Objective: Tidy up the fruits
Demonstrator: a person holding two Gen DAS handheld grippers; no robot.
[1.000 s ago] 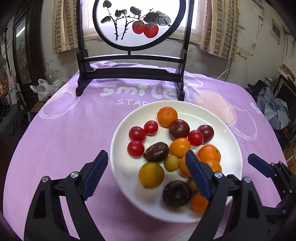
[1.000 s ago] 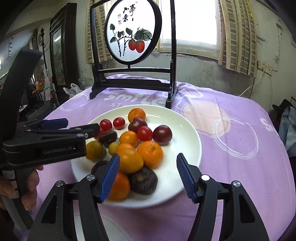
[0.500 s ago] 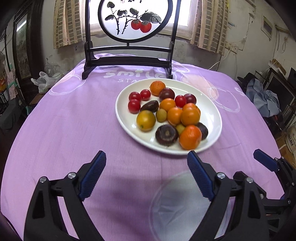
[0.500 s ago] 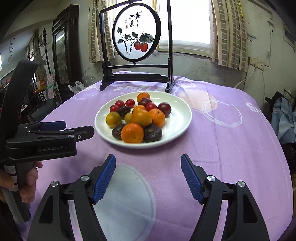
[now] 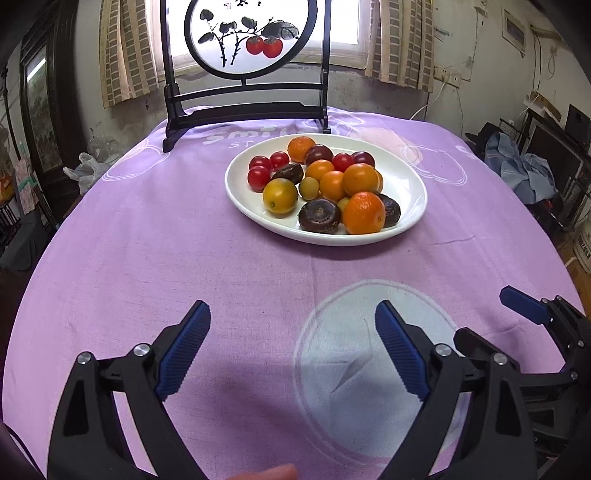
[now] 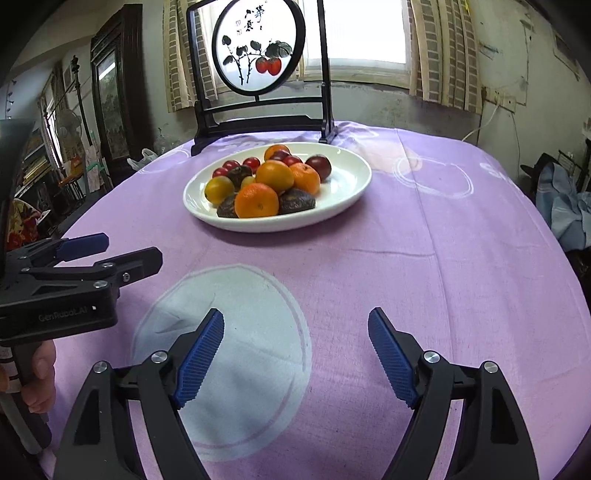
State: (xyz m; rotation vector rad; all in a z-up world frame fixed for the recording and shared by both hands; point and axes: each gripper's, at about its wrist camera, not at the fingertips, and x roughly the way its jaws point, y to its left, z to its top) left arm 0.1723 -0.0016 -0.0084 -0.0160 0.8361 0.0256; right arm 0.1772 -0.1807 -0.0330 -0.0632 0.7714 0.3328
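A white plate holds several fruits: oranges, red cherry tomatoes, dark plums and a yellow fruit. It sits on the purple tablecloth, well beyond both grippers. My left gripper hangs over bare cloth, its jaws opening with nothing between them. My right gripper is likewise opening and empty over the cloth. Each gripper shows at the edge of the other's view.
A dark wooden stand with a round painted panel rises behind the plate at the table's far edge. A hand grips the left tool's handle. Clothes and furniture crowd the room's right side.
Both grippers have pulled back from right over the plate toward the near side of the table, so the plate now looks smaller and farther. Both pairs of jaws have spread wider.
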